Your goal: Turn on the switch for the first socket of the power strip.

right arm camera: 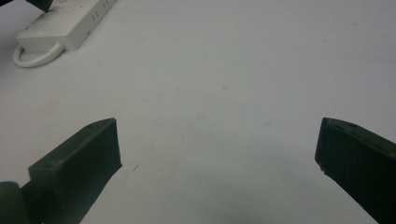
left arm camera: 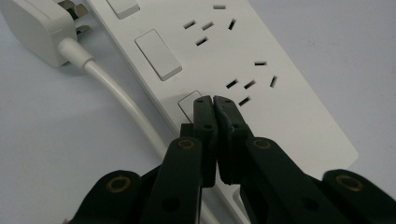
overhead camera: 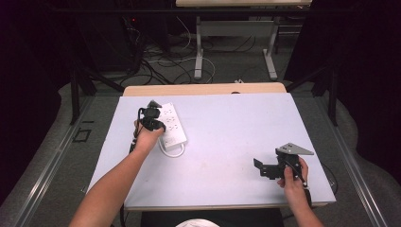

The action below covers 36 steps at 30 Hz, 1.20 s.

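Power strip [left arm camera: 243, 70], white, rigid and smooth, lies flat at the table's [overhead camera: 227, 142] left; probably light enough to slide, so press straight down on its rocker switch [left arm camera: 189, 103]. Left gripper [left arm camera: 212, 100], jaws pressed together, tips on that switch beside the cable [left arm camera: 121, 98]. Right gripper [overhead camera: 272, 168] hovers at the right, jaws spread, holding nothing.

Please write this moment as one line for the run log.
left gripper: shut, tips on power strip switch | right gripper: open, empty, over table
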### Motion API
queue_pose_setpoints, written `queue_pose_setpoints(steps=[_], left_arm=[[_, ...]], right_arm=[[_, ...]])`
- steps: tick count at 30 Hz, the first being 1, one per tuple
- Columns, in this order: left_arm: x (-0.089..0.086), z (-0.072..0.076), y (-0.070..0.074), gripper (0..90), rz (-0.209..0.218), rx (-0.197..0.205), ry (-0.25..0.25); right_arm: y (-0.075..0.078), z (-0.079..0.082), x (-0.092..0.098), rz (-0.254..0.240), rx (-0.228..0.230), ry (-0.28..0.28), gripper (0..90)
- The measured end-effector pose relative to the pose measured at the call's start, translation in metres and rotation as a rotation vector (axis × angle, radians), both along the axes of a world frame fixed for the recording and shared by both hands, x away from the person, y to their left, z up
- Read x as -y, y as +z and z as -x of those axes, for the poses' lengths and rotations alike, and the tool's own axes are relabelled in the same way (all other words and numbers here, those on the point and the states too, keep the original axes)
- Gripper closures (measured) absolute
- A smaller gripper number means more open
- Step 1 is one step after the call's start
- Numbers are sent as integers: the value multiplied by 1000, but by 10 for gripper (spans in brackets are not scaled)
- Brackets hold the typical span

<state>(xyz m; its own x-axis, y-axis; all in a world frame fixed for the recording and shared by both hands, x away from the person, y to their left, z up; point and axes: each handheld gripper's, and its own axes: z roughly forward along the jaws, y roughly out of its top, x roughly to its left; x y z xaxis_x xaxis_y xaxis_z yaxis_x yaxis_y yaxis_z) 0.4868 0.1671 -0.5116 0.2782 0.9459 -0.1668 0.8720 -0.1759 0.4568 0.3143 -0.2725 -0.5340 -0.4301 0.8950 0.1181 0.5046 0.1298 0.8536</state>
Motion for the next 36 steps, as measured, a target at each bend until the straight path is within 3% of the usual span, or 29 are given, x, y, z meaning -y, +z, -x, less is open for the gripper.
queue_pose_setpoints(steps=[13, 17, 23, 29, 36], left_arm=[[2, 1, -2, 900, -8, -12, -8], [-1, 0, -2, 900, 15, -23, -2], [-1, 1, -2, 900, 11, -12, -9], [-4, 2, -4, 900, 44, -4, 5], [-2, 3, -3, 888, 39, 3, -5]], right_arm=[[0, 0, 0, -4, -3, 2, 0], [0, 1, 0, -3, -2, -3, 0], [0, 0, 1, 2, -2, 4, 0], [0, 0, 0, 1, 0, -3, 0], [-1, 0, 1, -1, -5, 0, 0]])
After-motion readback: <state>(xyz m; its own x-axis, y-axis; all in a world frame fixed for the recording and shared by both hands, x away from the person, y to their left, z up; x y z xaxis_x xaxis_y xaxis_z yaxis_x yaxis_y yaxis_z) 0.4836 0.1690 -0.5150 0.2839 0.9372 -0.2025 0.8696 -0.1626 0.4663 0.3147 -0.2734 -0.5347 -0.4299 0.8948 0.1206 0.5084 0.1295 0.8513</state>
